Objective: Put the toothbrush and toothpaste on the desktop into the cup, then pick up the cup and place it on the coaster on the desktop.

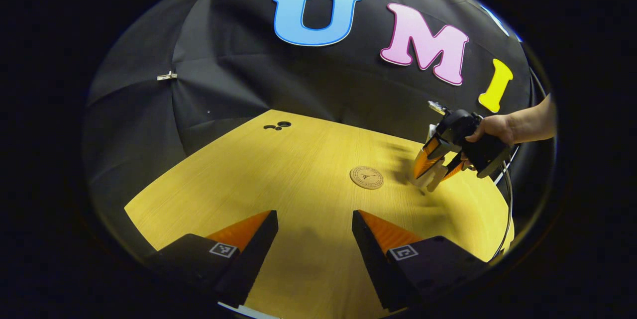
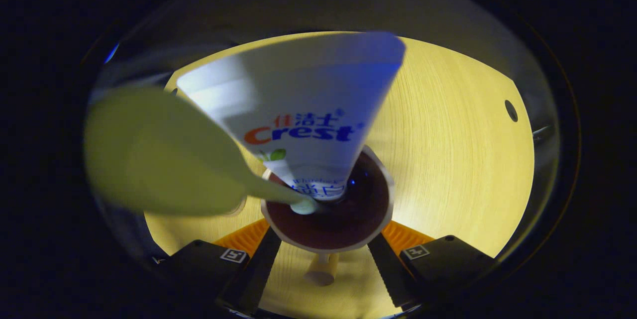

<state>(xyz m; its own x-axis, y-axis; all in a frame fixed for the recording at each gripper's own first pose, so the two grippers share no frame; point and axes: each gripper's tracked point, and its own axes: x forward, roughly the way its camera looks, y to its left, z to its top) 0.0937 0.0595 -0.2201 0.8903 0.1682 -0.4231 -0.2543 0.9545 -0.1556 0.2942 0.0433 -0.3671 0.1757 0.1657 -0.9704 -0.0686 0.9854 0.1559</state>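
Both toothpaste (image 2: 303, 110) and toothbrush (image 2: 164, 159) stand inside the cup (image 2: 378, 209).

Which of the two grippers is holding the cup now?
The right gripper: its fingers are closed around the cup. The left gripper is open with nothing between its fingers.

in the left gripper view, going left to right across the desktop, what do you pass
small dark holes → coaster → cup in the right hand-held gripper → hand

Lying flat under the booth lighting: light wood-grain tabletop (image 1: 298, 179). Sitting near its far edge: small dark holes (image 1: 278, 125). Hanging behind: black cloth wall (image 1: 224, 75).
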